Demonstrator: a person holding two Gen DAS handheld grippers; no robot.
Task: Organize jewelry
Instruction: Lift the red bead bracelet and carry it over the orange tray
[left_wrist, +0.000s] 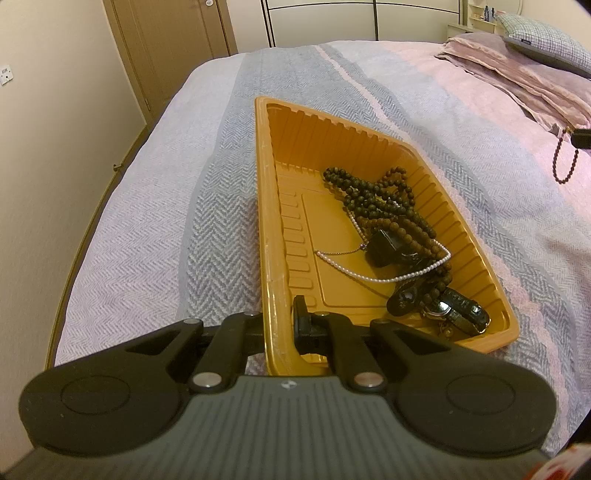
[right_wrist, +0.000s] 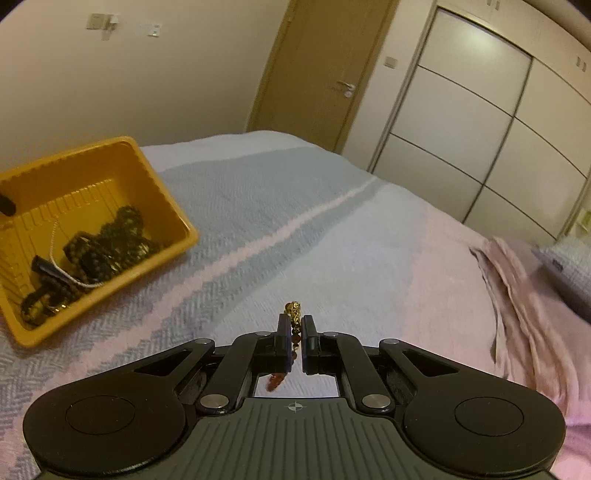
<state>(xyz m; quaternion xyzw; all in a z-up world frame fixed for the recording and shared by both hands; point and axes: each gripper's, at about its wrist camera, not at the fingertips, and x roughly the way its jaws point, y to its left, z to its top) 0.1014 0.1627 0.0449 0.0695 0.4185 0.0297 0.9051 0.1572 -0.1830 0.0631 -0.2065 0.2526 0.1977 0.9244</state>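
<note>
Most beads already sit in the orange tray (left_wrist: 369, 122) whose wall the left gripper (left_wrist: 279, 328) has its jaws clamped on, while the right gripper (right_wrist: 294, 341), jaws closed on a dark red bead bracelet (left_wrist: 565, 162), hasn't dropped it in yet.

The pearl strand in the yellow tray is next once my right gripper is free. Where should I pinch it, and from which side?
Probably the bare run of the pearl strand on the tray floor, coming straight down from above. There it curves alone on flat plastic, clear of the dark wooden beads that cross its far end. The left gripper clamps the yellow tray rim, which should steady it.
</note>
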